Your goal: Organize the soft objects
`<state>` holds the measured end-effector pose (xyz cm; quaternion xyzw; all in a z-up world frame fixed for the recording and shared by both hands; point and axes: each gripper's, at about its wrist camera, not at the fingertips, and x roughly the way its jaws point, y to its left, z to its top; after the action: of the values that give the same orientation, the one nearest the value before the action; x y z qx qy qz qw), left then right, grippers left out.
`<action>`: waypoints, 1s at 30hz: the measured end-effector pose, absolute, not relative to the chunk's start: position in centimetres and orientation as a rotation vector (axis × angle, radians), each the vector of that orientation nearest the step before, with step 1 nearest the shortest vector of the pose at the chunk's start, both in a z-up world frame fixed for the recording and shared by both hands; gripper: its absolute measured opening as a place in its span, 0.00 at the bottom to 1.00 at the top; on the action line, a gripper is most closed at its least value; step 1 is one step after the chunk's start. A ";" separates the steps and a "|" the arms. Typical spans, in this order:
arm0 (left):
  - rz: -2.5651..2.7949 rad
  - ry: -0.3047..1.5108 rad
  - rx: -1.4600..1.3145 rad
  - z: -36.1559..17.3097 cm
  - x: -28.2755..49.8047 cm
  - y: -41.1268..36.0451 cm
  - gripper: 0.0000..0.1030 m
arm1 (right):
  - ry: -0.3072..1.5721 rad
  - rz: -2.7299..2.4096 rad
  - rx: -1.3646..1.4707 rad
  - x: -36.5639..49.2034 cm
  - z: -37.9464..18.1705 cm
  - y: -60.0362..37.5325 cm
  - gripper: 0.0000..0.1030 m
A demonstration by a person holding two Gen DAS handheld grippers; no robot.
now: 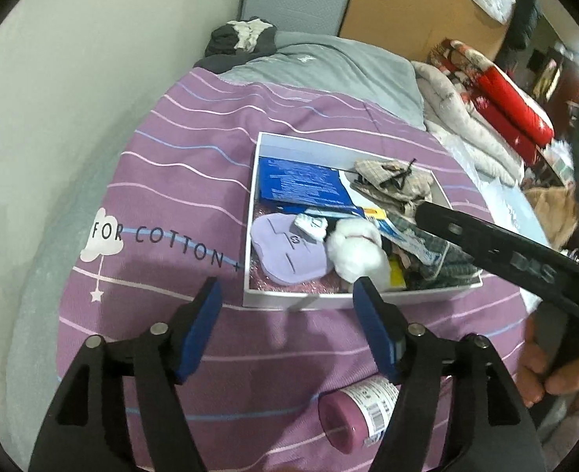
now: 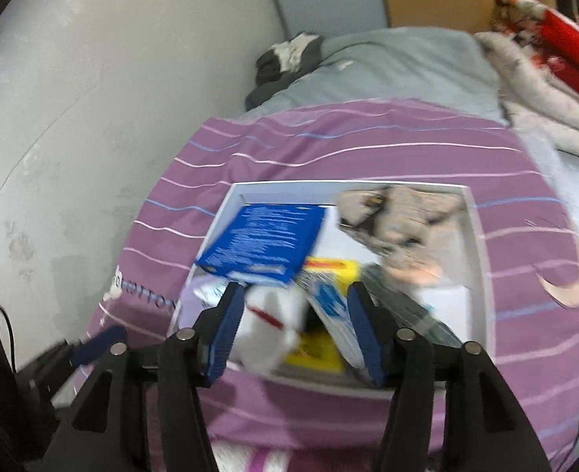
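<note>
A shallow white cardboard box (image 1: 277, 299) lay on a purple bedsheet with thin white and blue stripes (image 1: 179, 165), near the middle of the bed. Inside it, at the far left, sat a flat blue printed packet (image 1: 301, 187); at the far right, a crumpled beige checked cloth (image 1: 391, 185). Along the near side lay a lilac padded fabric piece (image 1: 289, 253) on the left and, just right of it, a fluffy white soft toy (image 1: 358, 246).

The left gripper (image 1: 287, 310) hung over the sheet just before the box's near wall, its blue-padded jaws spread apart with nothing between them. Below it a pink plastic bottle with a white label (image 1: 352, 417) lay on its side on the sheet.

The right gripper (image 2: 295, 318), blurred in its own view, stood above the box's near edge with jaws apart; the white toy and a blue-and-white packet (image 2: 330, 303) showed between the pads, but whether they pressed on anything could not be told.
</note>
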<state>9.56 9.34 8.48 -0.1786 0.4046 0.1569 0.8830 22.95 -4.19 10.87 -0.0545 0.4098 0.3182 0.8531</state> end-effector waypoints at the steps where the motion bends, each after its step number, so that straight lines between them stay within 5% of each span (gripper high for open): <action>1: 0.334 0.840 -0.350 8.6 9.5 8.9 0.68 | 0.853 0.662 -0.106 22.5 11.0 -4.9 0.58; 21: 0.303 0.811 -0.201 8.1 5.0 0.9 0.67 | 0.663 0.598 -0.004 11.4 8.9 -14.9 0.78; 30: 0.356 0.748 -0.262 6.3 3.3 0.6 0.67 | 0.571 0.536 -0.006 9.2 5.9 -15.6 0.78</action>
<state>3.28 0.62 6.26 -0.1270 0.3626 0.1725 0.9070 9.23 -15.61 5.90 -0.0029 0.2781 0.2614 0.9243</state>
